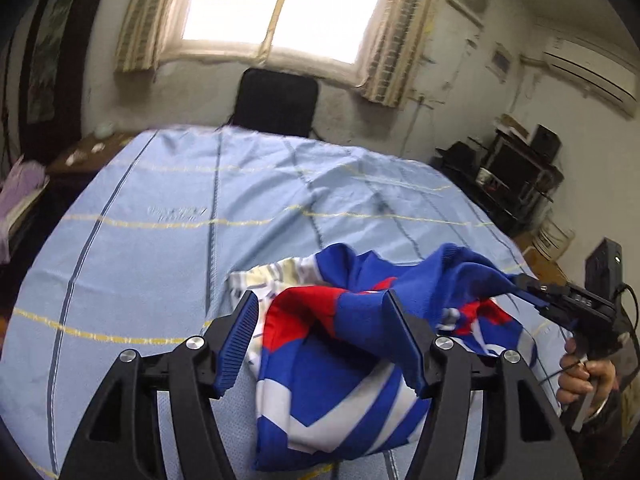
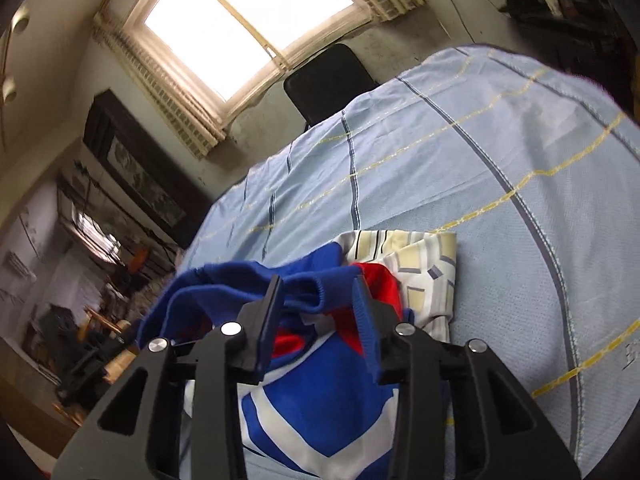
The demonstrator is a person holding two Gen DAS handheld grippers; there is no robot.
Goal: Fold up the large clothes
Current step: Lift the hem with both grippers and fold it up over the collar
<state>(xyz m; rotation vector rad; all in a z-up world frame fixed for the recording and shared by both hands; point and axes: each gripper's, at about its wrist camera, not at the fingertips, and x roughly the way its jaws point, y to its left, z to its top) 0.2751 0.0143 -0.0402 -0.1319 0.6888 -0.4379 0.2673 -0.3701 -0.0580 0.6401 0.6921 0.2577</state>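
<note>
The soft, limp blue-red-white knit garment (image 1: pixel 344 352) suits hem gripping at 3 o'clock; left gripper (image 1: pixel 320 340) wide, right gripper (image 2: pixel 316 312) apparently narrow, straddling cloth.

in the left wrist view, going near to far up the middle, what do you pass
left gripper → blue, red and white garment → patterned folded cloth → light blue checked sheet → black chair back → window
</note>
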